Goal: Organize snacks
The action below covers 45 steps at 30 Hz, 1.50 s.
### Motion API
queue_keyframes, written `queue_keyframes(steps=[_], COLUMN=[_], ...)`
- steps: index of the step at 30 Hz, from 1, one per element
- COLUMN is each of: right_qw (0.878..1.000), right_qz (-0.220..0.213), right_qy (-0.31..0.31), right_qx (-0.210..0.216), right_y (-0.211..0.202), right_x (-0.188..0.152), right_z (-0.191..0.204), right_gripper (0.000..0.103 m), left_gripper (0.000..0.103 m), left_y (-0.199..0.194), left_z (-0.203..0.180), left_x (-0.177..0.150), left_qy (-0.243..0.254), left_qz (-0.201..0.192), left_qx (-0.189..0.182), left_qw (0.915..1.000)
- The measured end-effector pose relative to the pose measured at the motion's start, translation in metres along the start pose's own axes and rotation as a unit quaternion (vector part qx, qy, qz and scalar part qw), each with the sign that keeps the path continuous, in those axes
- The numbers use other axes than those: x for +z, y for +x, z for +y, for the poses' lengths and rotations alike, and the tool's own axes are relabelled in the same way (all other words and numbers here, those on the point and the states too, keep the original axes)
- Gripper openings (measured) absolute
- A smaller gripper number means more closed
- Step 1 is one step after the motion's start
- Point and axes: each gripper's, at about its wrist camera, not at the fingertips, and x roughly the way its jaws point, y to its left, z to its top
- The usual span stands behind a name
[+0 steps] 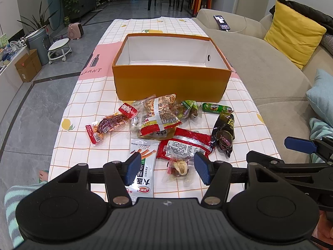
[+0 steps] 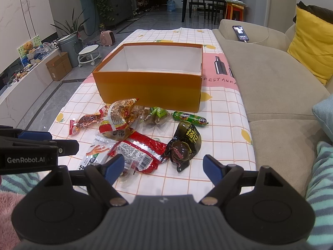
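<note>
Both grippers (image 1: pixel 167 170) (image 2: pixel 164 167) hover open, snacks (image 1: pixel 164 123) just beyond.

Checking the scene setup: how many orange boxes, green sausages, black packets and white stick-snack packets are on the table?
Orange box: 1
Green sausage: 1
Black packet: 1
White stick-snack packet: 1
Total: 4

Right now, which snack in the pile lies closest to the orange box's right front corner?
The green sausage stick, a slim cylinder lying on its side just before the orange box. The other packets are flat or crumpled bags farther left or nearer the camera.
</note>
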Motion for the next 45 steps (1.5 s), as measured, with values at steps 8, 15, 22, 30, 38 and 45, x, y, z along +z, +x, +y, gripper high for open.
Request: queue_keyframes(steps=[8, 15, 22, 30, 38, 45], right_qw=[1.000, 1.000, 1.000, 1.000, 1.000, 1.000], right_qz=[-0.001, -0.008, -0.010, -0.008, -0.008, -0.002], right_qy=[0.001, 0.001, 0.002, 0.003, 0.008, 0.012], right_qx=[-0.001, -0.002, -0.003, -0.003, -0.005, -0.003], right_y=[0.000, -0.004, -0.003, -0.002, 0.001, 0.009], right_x=[0.002, 0.002, 0.001, 0.000, 0.002, 0.007], right_z=[-0.001, -0.003, -0.002, -0.002, -0.004, -0.006], right_gripper=[0.080, 0.081, 0.081, 0.081, 0.081, 0.081], left_gripper=[0.069, 0.069, 0.069, 0.069, 0.069, 0.068], left_y=[-0.001, -0.004, -0.005, -0.006, -0.004, 0.005], left_z=[-0.002, -0.002, -0.002, 0.002, 0.003, 0.004], left_x=[0.000, 0.003, 0.004, 0.004, 0.006, 0.014], left_qy=[-0.002, -0.006, -0.007, -0.013, -0.014, -0.015], left_qz=[-0.003, -0.005, -0.006, -0.006, -0.004, -0.007], left_qx=[-0.001, -0.003, -0.004, -0.007, -0.013, -0.036], left_qw=[1.0000, 1.0000, 1.0000, 0.9999, 0.9998, 0.9992])
